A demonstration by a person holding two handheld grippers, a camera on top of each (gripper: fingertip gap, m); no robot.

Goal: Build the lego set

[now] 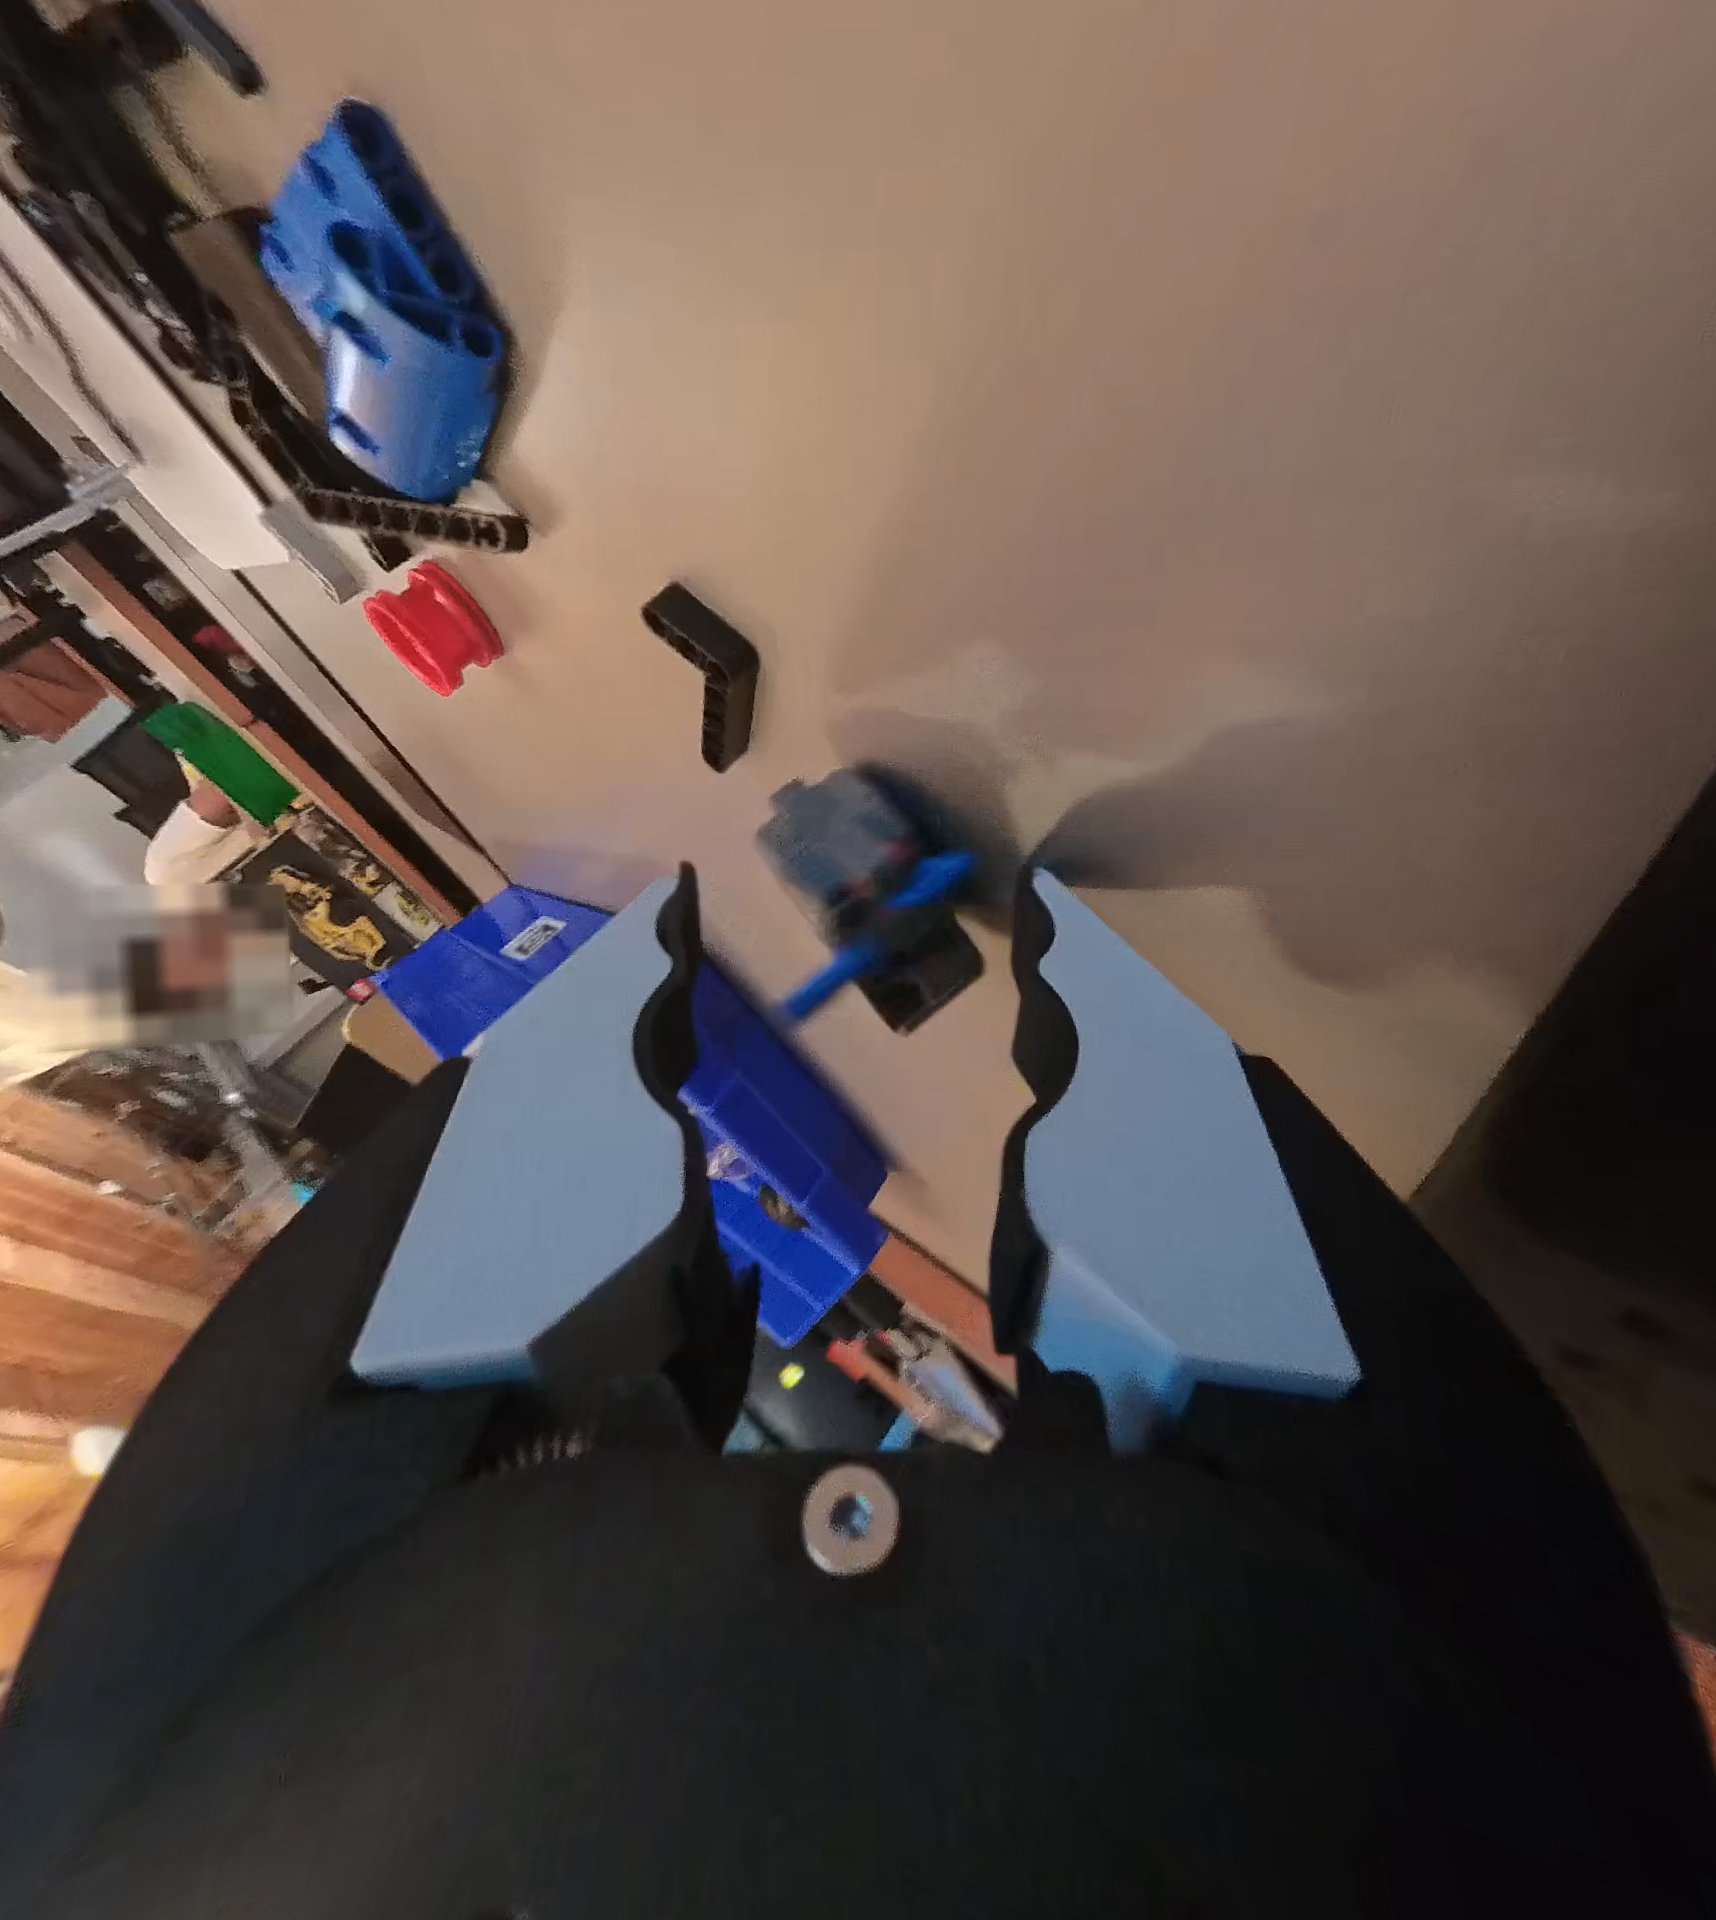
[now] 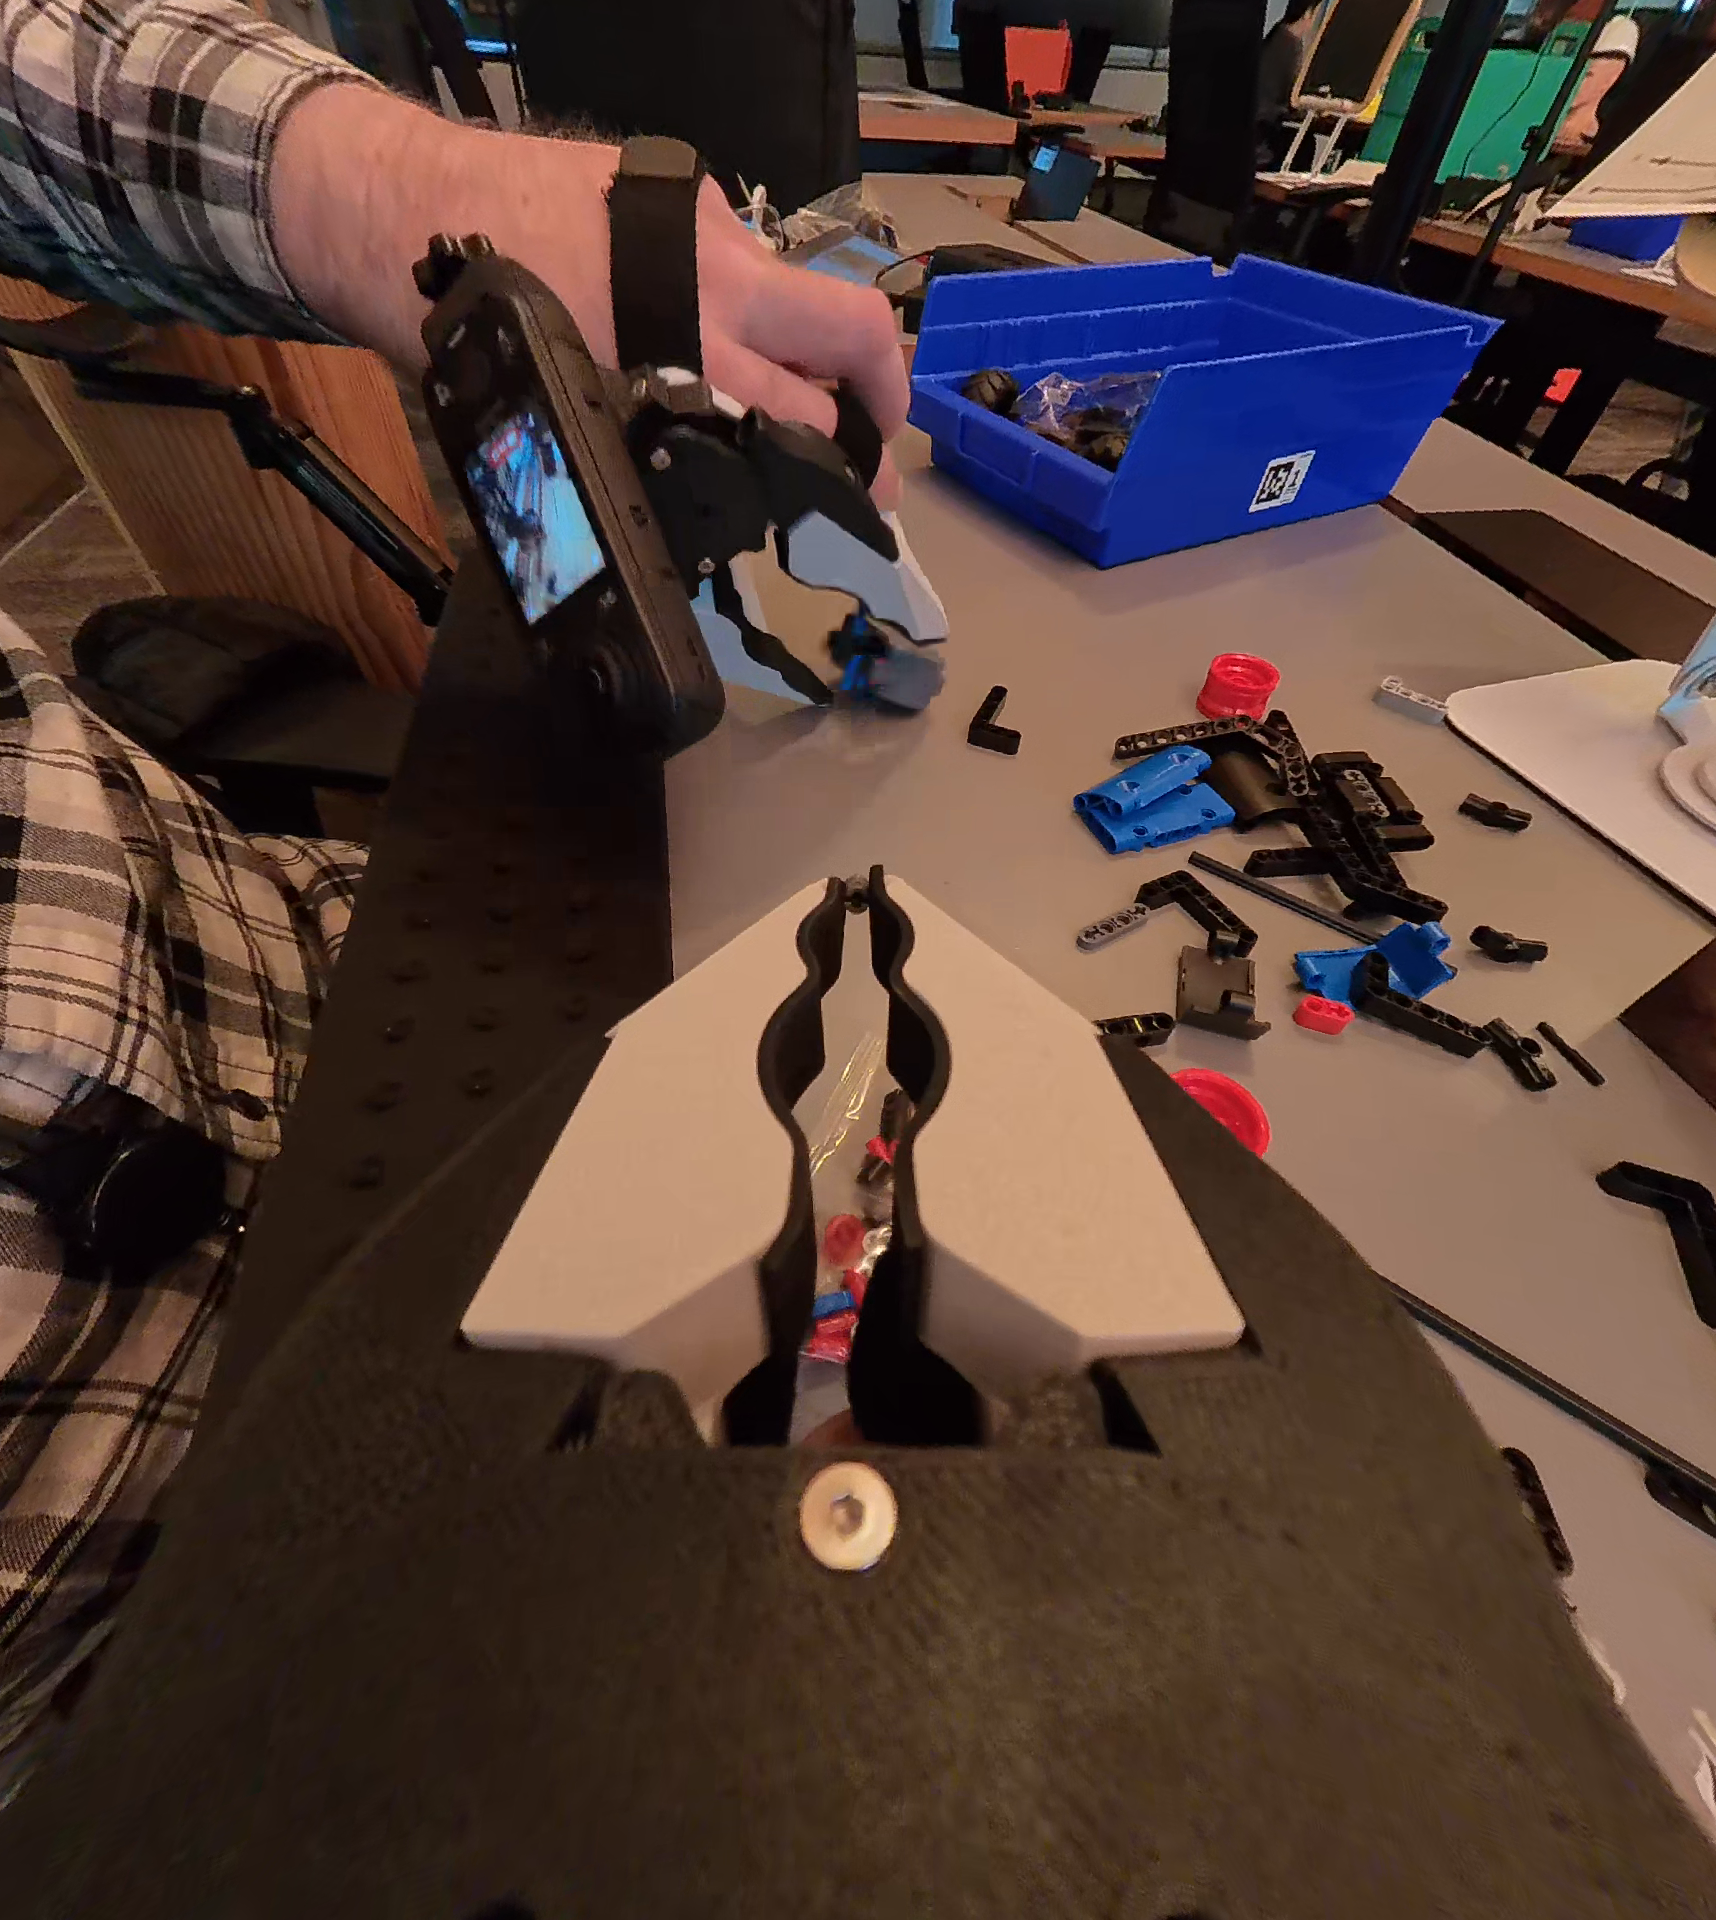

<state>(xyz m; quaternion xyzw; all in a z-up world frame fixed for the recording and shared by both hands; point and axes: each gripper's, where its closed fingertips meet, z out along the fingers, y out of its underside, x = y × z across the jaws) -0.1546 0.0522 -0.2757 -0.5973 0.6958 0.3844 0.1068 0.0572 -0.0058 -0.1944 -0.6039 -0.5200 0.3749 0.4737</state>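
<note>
We work over a flat grey tabletop (image 2: 1093, 644) in a dim, warm-lit room with more desks and a green panel far behind. Our left tool (image 1: 859, 883) has its jaws spread wide and hangs over a small grey, black and blue lego assembly (image 1: 864, 883), which lies on the tabletop just past the tips; the left wrist view is blurred, so we cannot tell whether anything touches. In the right wrist view the same left tool (image 2: 869, 665) sits at 11 o'clock, held in a hand (image 2: 729, 281) with a plaid sleeve, the assembly (image 2: 885, 675) between its tips.

Our right tool (image 2: 859, 894) has its jaws drawn nearly together at the tips, pinching something small and dark that we cannot identify. A clear bag of small red and blue parts (image 2: 849, 1247) shows below, through the gap between its fingers.

At 1 o'clock stands a blue bin (image 2: 1197, 457) holding dark parts. At 3 o'clock loose lego pieces (image 2: 1301, 831) are scattered: black beams, blue panels, a red wheel hub (image 2: 1238, 684). A black L-shaped beam (image 2: 992, 722) lies alone near the assembly. A white lamp base (image 2: 1612, 748) rests at the right edge
</note>
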